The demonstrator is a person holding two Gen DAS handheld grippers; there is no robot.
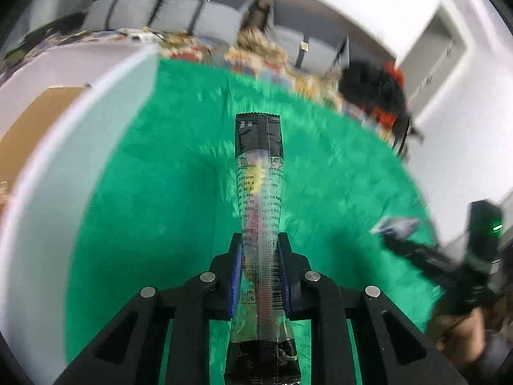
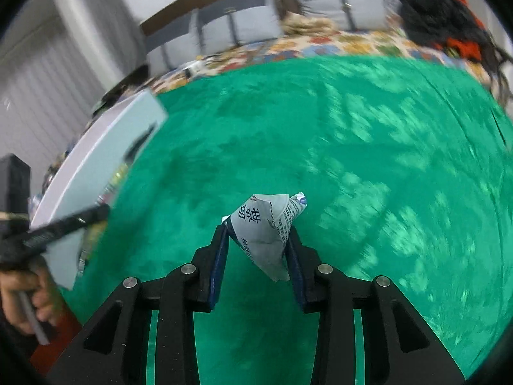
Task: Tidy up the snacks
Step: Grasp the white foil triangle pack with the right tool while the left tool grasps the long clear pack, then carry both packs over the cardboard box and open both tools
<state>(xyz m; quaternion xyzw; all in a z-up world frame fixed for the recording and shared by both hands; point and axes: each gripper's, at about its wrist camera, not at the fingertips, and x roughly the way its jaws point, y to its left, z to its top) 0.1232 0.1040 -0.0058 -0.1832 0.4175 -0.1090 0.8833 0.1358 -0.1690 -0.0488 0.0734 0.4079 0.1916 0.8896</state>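
A broad stretch of green fuzzy cloth (image 2: 320,134) lies bare ahead of both grippers. A white rectangular box (image 1: 105,134) walls off its left side, while a patterned bedspread (image 2: 336,43) and what appears to be a black-and-red bundle (image 2: 449,19) border the far edge.

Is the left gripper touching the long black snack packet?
Touching. In the left wrist view, the left gripper has its blue pads pressed against both sides of the long black snack packet, which sticks out above the green cloth.
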